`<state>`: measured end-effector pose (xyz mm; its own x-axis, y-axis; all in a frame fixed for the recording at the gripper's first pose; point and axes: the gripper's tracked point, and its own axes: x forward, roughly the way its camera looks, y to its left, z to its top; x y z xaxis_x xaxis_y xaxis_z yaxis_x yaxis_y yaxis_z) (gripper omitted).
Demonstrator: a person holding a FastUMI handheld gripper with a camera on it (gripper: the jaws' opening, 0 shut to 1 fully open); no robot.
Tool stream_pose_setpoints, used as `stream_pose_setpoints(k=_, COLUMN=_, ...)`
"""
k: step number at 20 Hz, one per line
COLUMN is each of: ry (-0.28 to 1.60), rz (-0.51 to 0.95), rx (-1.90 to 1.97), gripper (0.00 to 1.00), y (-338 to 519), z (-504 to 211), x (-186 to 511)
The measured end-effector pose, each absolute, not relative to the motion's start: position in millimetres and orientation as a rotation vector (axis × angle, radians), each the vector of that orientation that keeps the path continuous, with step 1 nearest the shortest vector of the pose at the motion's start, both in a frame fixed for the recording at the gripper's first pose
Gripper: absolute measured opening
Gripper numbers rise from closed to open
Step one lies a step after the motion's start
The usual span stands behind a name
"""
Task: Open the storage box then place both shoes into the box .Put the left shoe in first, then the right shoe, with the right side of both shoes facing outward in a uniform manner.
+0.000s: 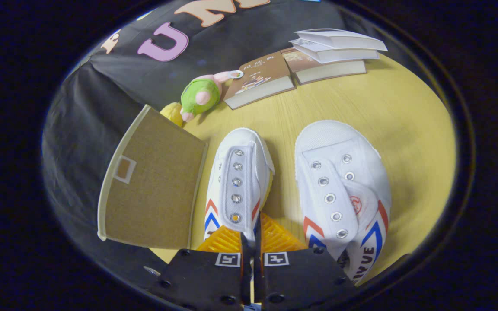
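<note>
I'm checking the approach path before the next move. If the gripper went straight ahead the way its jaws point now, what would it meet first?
The gripper, jaws nearly closed, sits at the heel of the left shoe. Going straight on, it would likely meet that shoe's tongue and upper first, though depth is hard to judge here.

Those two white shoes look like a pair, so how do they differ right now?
The left-hand shoe sits tilted on its side, showing its orange sole, with the gripper closed on its heel end; the right-hand shoe lies flatter on the yellow table, untouched. The left-hand shoe lies next to the box flap; the right-hand one lies away from it. Both are white canvas, unlaced, with red and blue stripes.
</note>
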<state>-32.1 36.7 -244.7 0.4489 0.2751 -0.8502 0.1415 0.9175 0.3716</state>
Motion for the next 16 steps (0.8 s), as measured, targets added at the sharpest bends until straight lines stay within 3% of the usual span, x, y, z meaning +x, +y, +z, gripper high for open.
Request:
stream_pose_setpoints(k=10, ry=0.961, rz=0.196, rx=0.644, gripper=0.06, y=78, z=-121, x=-3)
stream_pose_setpoints(k=16, ry=0.966, rz=0.315, rx=0.732, gripper=0.06, y=165, z=-58, x=14)
